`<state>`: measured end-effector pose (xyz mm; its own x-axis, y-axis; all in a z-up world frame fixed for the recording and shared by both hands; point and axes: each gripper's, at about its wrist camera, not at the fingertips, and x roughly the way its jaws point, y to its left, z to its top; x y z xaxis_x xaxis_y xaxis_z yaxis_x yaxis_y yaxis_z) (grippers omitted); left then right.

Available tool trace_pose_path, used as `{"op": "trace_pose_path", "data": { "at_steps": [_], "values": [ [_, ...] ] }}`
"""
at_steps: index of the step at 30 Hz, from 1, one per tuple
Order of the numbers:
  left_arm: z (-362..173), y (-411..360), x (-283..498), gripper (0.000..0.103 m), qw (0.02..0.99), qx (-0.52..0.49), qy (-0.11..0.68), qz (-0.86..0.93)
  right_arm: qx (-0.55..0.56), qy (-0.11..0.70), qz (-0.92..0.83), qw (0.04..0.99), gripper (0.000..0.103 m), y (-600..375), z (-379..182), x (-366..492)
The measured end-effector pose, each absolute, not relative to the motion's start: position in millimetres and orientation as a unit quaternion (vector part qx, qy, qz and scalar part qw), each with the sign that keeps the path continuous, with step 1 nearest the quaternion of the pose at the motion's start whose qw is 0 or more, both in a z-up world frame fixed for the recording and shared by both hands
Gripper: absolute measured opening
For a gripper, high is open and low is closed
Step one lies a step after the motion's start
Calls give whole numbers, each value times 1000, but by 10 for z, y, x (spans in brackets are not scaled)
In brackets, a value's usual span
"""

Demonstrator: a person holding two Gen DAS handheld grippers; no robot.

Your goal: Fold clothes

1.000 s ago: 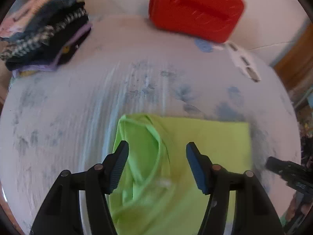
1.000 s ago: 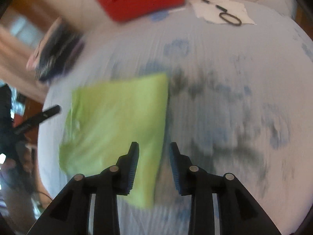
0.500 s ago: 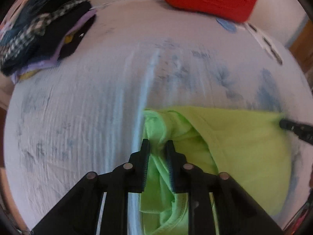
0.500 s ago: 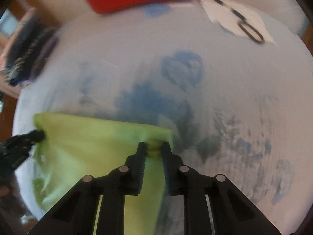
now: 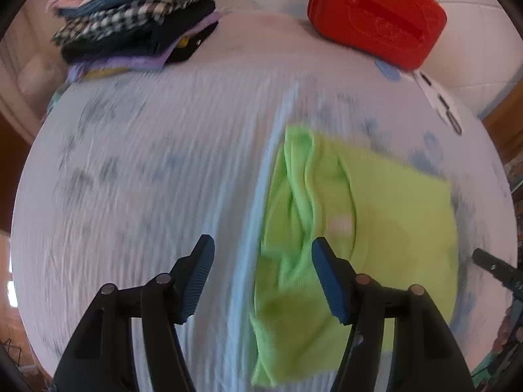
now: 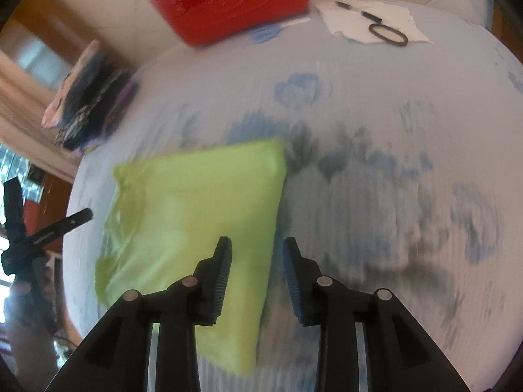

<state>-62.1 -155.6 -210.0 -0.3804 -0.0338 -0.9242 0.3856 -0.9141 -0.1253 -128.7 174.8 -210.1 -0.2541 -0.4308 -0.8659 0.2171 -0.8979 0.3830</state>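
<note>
A lime green garment (image 5: 376,215) lies folded into a rough rectangle on the pale blue patterned cloth (image 5: 147,179); its left side is bunched in ridges. My left gripper (image 5: 263,254) is open and empty above the garment's left edge. In the right wrist view the garment (image 6: 196,202) lies flat, and my right gripper (image 6: 257,253) is open and empty over its right edge. The left gripper's tip shows at the far left of that view (image 6: 76,217).
A stack of folded dark and checked clothes (image 5: 137,23) sits at the back left. A red plastic case (image 5: 376,16) stands at the back. White paper with a black ring (image 6: 376,23) lies at the back right.
Half a second ago both grippers were shut on the garment's corners. Both have opened and let go, and pulled back a little. The garment now lies on the cloth.
</note>
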Motion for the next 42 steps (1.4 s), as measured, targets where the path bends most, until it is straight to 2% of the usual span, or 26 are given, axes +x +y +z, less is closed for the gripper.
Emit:
{"op": "trace_pose_path", "data": {
  "at_steps": [2, 3, 4, 14, 15, 17, 18, 19, 20, 25, 27, 39, 41, 42],
  "values": [
    [-2179, -1449, -471, 74, 135, 545, 164, -811, 578, -97, -782, 212, 33, 1778, -2138, -1189],
    [-2217, -1402, -386, 87, 136, 548, 166, -808, 579, -99, -780, 214, 34, 1807, -2158, -1155],
    [-2263, -1358, -337, 92, 133, 552, 166, -806, 581, -100, -779, 213, 34, 1820, -2172, -1139],
    [-2580, -1123, -187, 91, 154, 564, 174, -792, 578, -104, -781, 213, 34, 1827, -2232, -1136],
    [-2584, -1105, -179, 89, 157, 562, 171, -794, 575, -103, -783, 212, 34, 1815, -2230, -1168],
    [-2558, -1087, -167, 77, 151, 563, 174, -794, 570, -102, -787, 212, 34, 1782, -2230, -1238],
    [-2533, -1059, -167, 59, 139, 564, 175, -795, 568, -99, -789, 212, 34, 1761, -2233, -1274],
    [-2506, -1029, -167, 48, 125, 565, 175, -797, 567, -96, -790, 214, 34, 1728, -2237, -1315],
    [-2502, -1003, -172, 46, 119, 567, 175, -796, 566, -92, -790, 215, 34, 1693, -2242, -1356],
    [-2484, -978, -183, 43, 110, 569, 179, -795, 558, -72, -799, 212, 34, 1547, -2264, -1601],
    [-2462, -950, -181, 35, 99, 571, 177, -795, 556, -64, -802, 208, 34, 1506, -2276, -1708],
    [-2456, -909, -212, 35, 94, 570, 173, -798, 541, 19, -816, 202, 35, 1201, -2454, -2080],
    [-2450, -887, -224, 22, 92, 573, 174, -796, 541, 34, -813, 212, 23, 1130, -2454, -2045],
    [-2445, -864, -224, 19, 92, 572, 169, -797, 542, 37, -811, 215, 18, 1116, -2453, -2025]
  ]
}}
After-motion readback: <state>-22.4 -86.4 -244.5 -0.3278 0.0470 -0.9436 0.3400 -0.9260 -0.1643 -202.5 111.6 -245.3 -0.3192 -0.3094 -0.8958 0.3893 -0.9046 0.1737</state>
